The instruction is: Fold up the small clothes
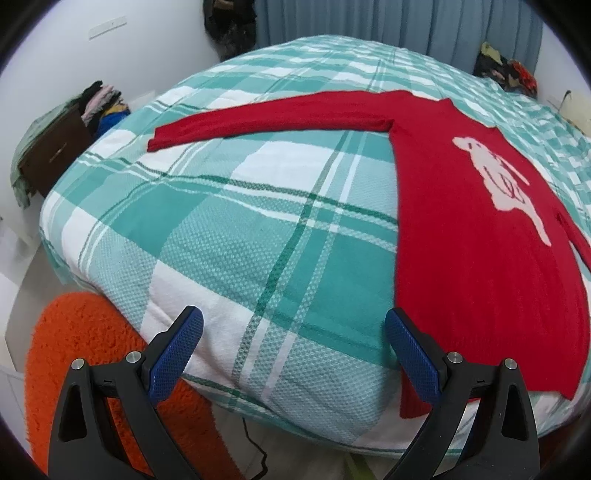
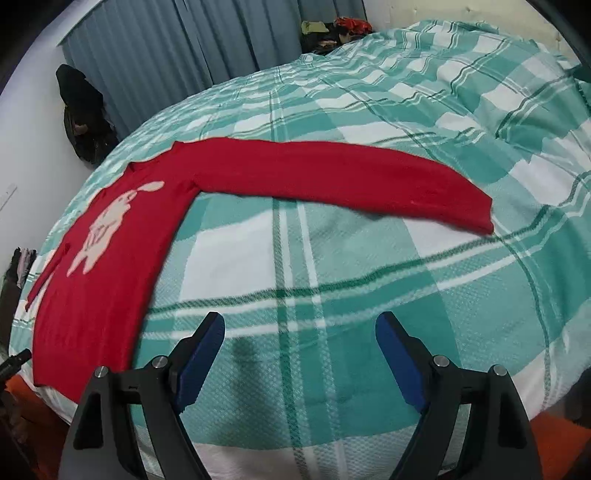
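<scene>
A red sweater (image 1: 461, 229) with a pale pink animal figure lies flat, front up, on a green-and-white plaid bed (image 1: 229, 229). One sleeve stretches out to the left in the left wrist view, the other to the right in the right wrist view, where the sweater (image 2: 122, 266) fills the left side. My left gripper (image 1: 293, 328) is open and empty above the bed's near edge, its right finger over the sweater's hem corner. My right gripper (image 2: 299, 332) is open and empty over bare bedspread (image 2: 332, 277), right of the sweater's body.
An orange shaggy rug (image 1: 81, 354) lies on the floor by the bed's near-left corner. A dark nightstand (image 1: 51, 155) with piled clothes stands at the left. Blue curtains (image 2: 177, 48) hang behind the bed. Clothes are heaped at the far corner (image 2: 336, 29).
</scene>
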A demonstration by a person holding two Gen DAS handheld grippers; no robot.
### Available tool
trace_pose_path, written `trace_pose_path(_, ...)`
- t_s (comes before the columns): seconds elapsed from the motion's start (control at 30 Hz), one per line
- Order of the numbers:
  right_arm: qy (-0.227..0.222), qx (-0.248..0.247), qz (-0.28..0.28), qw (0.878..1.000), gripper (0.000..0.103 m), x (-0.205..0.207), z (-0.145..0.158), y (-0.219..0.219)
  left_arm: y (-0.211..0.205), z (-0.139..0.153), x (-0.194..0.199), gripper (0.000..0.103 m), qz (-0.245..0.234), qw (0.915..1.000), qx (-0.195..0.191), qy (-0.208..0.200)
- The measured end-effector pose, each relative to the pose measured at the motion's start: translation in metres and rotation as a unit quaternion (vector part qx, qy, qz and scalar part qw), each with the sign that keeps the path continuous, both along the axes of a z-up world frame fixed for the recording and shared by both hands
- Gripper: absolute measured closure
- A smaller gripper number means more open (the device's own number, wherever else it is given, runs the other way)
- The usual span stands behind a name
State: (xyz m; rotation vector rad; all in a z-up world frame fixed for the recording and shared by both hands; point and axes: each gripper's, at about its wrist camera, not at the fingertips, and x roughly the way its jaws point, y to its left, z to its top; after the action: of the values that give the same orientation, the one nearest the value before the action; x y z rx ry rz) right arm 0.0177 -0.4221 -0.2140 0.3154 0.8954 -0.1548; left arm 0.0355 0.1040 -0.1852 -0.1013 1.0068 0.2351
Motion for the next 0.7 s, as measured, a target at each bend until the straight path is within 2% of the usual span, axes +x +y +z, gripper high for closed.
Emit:
trace_pose_path(0.33,0.004,0.006,-0.009,1.000,0.020,-0.005,-0.007,-0.003,0.014,0.005,-0.007,0.004,0.031,0.9995,-0.008,-0.006)
trace_pose_path(0.7,0.000,0.012,-0.009,1.000,0.020,-0.006,-0.007,-0.004,0.013,0.007,-0.006,0.004,0.035,0.9994,0.003,-0.006)
